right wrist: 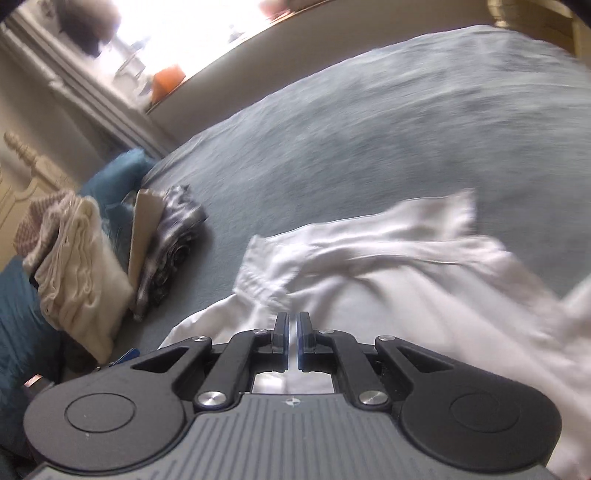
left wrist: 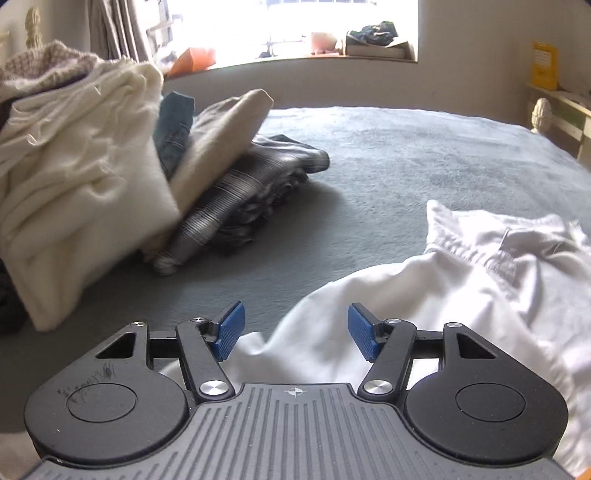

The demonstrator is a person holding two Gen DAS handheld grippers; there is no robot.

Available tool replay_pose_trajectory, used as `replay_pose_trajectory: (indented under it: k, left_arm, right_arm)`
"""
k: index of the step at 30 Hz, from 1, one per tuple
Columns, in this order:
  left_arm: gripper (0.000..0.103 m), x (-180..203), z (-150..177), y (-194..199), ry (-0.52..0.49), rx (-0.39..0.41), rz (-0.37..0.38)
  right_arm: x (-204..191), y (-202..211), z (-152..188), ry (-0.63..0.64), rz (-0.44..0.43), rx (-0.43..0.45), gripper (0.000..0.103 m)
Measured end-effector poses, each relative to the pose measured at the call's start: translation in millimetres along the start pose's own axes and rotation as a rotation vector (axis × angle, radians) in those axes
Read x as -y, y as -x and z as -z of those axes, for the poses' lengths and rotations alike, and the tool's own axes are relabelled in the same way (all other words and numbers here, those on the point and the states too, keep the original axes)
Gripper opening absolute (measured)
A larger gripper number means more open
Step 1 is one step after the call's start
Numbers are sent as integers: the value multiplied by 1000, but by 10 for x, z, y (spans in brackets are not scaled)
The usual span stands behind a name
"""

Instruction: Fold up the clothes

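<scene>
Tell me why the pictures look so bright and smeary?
Left wrist view: the window is blown out to white glare, and the cream garment is slightly blurred. Right wrist view: the white shirt and the bedspread are streaked with motion blur; both views bend at the edges.

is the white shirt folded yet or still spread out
Not folded: the white shirt lies loose and rumpled on the bed, collar and a sleeve flung out.

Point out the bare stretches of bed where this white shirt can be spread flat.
The grey-blue bedcover lies bare between the white shirt and the window wall, across to the bedpost. A narrower strip runs between the shirt and the plaid garment. The clothes stack crowds that end.
</scene>
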State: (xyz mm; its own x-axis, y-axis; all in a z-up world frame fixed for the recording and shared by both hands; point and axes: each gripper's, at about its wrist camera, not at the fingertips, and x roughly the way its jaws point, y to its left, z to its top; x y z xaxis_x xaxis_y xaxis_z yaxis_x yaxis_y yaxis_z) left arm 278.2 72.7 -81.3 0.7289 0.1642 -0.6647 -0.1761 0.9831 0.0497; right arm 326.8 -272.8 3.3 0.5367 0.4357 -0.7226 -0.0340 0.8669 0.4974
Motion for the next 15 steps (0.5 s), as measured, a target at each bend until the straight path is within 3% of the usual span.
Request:
replay_pose_trajectory:
  k: [1, 3, 7, 11, 15]
  left_arm:
    - [62, 40, -23, 3, 11, -10, 10]
    - [62, 144, -60, 35, -6, -14, 39]
    - [62, 397, -108, 126, -52, -47, 115]
    - [62, 625, -102, 186, -35, -113, 238]
    - [61, 830, 19, 187, -30, -95, 299]
  right_arm:
    - [118, 166, 16, -20, 12, 21, 7]
    - [343, 451, 69, -51, 39, 59, 22]
    - [716, 708, 193, -93, 91, 98, 28]
    - [984, 633, 236, -142, 103, 131, 30]
    - [1144, 351, 80, -139, 117, 134, 38]
